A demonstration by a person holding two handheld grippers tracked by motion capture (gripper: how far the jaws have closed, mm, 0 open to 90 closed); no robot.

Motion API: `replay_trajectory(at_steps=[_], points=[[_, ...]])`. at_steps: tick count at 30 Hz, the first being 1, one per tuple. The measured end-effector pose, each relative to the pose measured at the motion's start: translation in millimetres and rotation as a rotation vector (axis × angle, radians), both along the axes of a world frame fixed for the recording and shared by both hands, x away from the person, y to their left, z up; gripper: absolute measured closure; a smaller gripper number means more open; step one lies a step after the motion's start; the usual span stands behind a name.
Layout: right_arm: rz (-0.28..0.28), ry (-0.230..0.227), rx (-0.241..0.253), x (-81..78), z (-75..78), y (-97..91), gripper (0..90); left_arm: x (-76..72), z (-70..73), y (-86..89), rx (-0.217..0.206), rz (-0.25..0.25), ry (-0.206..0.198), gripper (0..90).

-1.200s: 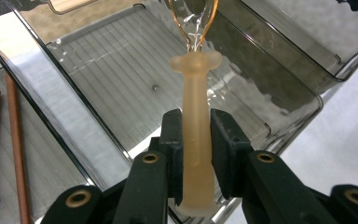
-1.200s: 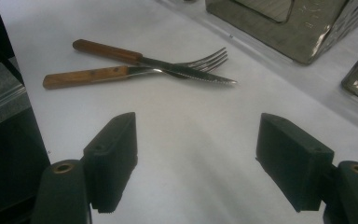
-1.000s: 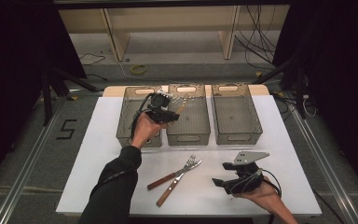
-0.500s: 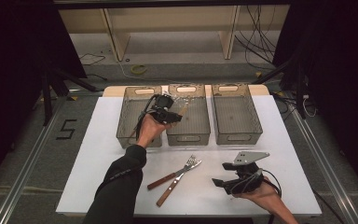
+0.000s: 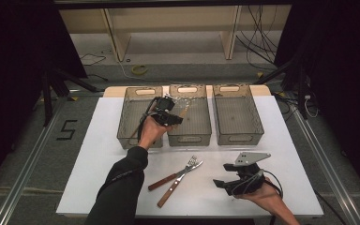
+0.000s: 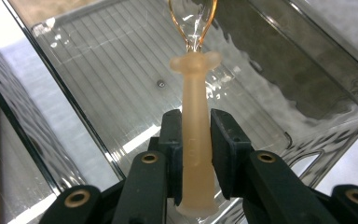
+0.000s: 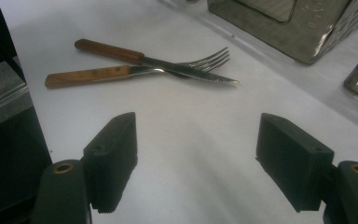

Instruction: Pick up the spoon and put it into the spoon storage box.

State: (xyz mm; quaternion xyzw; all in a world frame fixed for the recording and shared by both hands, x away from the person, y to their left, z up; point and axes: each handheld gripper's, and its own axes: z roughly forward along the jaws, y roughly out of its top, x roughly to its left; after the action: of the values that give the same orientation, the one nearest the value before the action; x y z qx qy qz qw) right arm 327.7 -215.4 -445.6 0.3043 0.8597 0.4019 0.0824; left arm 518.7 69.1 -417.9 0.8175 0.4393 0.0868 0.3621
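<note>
- 3 clear grey bins stand in a row along the far edge of the counter (image 5: 98,154): left bin (image 5: 130,123), middle bin (image 5: 196,123), right bin (image 5: 238,115).
- The left hand-held gripper (image 5: 172,116) hovers over the rim between the left and middle bins; its jaws are clamped on the pale handle of a spoon (image 6: 195,121).
- In the left gripper view the spoon points away from the jaws, its clear, amber-edged bowl over the ribbed floor of a bin (image 6: 121,74); the spoon touches no part of that bin.
- That bin's floor shows nothing lying on it apart from a small dot.
- A thin brown thing lies in the left bin near its left wall; what it is cannot be told.
- The right bin looks bare inside.
- A fork (image 5: 174,174) and a knife (image 5: 172,185), both wood-handled, lie crossed on the counter near its near edge, outside all bins.
- The right hand-held gripper (image 5: 222,183) rests at the near right of the counter, jaws wide apart with nothing between them, pointing toward the fork and knife.
</note>
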Motion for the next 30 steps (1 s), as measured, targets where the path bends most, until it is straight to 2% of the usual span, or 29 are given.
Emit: replay_trajectory(at_steps=[6,8,10,11,13,16,19,30], points=[[0.000,0.001,0.001,-0.1,0.2,-0.1,29.8,0.5,-2.6,-0.6,-0.002,-0.001,0.006,74.2],[-0.001,0.001,0.001,-0.1,0.2,0.0,29.9,1.0,-4.1,-1.9,0.000,-0.006,0.024,73.4],[-0.001,0.004,-0.002,0.0,-0.1,0.2,29.8,1.0,-5.2,-3.7,0.018,-0.001,0.009,72.4],[-0.001,0.003,-0.001,-0.1,-0.2,0.3,29.9,1.4,-5.1,-3.2,0.004,0.001,0.017,71.7],[0.000,0.003,0.000,-0.5,0.2,0.2,29.8,1.1,-4.6,-2.9,-0.006,-0.007,0.016,66.6],[0.001,0.002,-0.001,0.1,0.0,-0.1,29.9,0.4,-1.3,-1.8,-0.014,0.004,0.002,64.0],[-0.001,0.001,0.000,-0.3,0.1,0.1,29.9,0.2,2.9,-0.4,-0.034,0.004,0.006,58.2],[-0.004,0.003,0.001,-0.5,0.5,0.0,29.8,-7.0,12.0,3.6,-0.050,-0.032,0.019,40.5]])
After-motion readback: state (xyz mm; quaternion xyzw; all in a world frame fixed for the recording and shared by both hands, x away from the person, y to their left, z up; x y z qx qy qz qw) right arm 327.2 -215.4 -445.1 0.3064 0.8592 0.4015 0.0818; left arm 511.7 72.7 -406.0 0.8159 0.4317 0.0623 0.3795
